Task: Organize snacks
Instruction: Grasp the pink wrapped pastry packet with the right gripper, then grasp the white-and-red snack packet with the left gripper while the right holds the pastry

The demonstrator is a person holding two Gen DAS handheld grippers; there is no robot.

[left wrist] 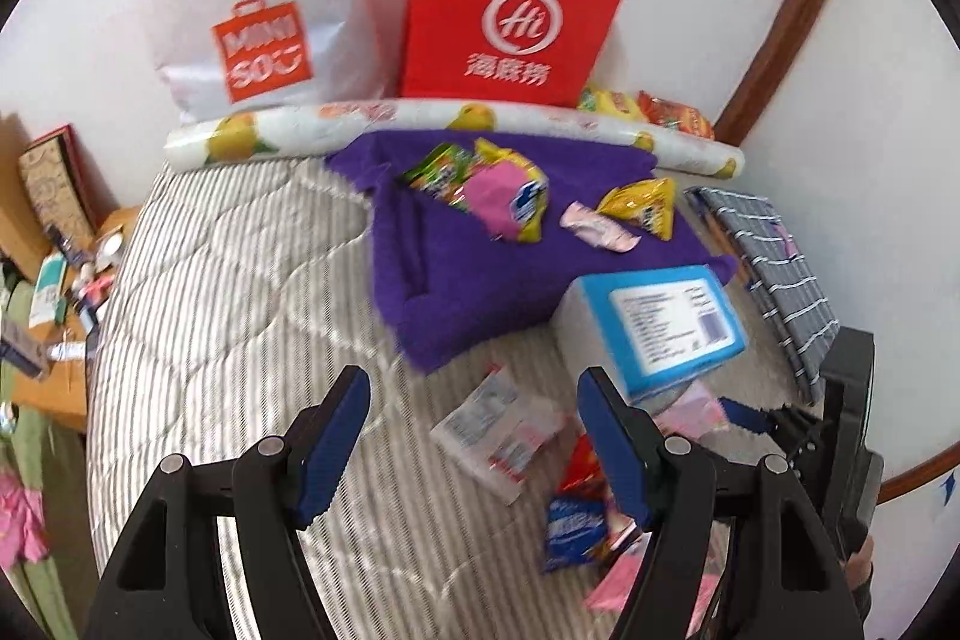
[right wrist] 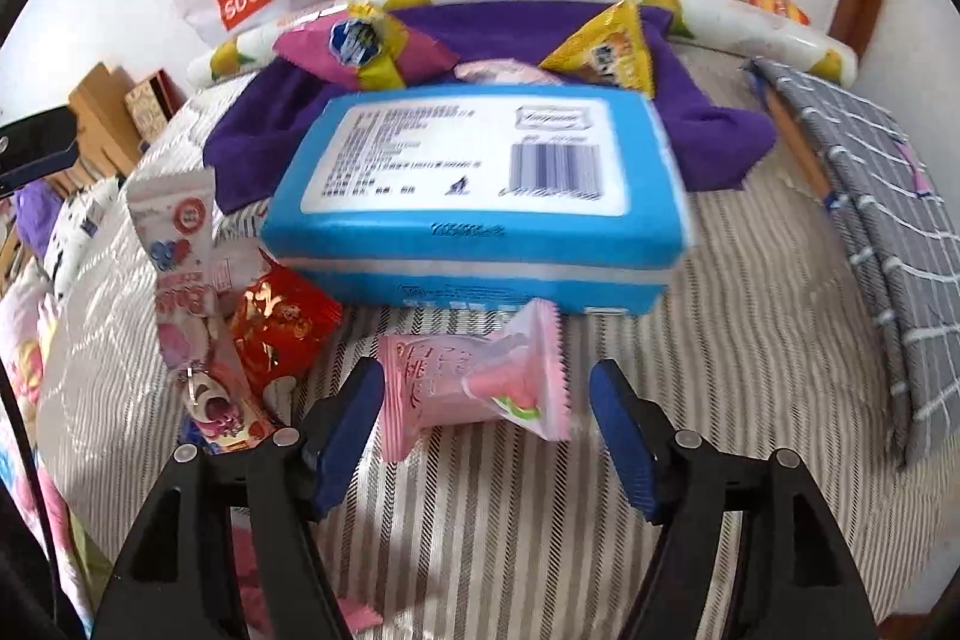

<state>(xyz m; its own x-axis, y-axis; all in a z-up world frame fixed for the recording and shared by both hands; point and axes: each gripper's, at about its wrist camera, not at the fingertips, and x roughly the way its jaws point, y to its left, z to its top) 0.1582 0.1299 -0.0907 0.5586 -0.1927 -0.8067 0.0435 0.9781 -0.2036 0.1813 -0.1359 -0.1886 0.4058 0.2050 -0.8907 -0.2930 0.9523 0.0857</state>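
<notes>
Striped grey-and-white quilted bedding (right wrist: 492,514) covers the bed, with a red paper bag (left wrist: 510,10) and a white plastic shopping bag (left wrist: 252,4) against the wall at twelve o'clock. On a purple towel (left wrist: 456,280) lie yellow and pink snack packets (left wrist: 510,202). A blue-and-white rectangular tissue pack (right wrist: 480,196) sits in front of it. The right hand-held gripper (right wrist: 486,430) stands open, its pads clear of the pink peach-candy wrapper (right wrist: 480,376) lying between them. The left hand-held gripper (left wrist: 474,436) is open and empty, a white sachet (left wrist: 498,430) on the bedding beneath it.

Bright, even daylight; mild motion blur, strong fisheye warping at edges.
</notes>
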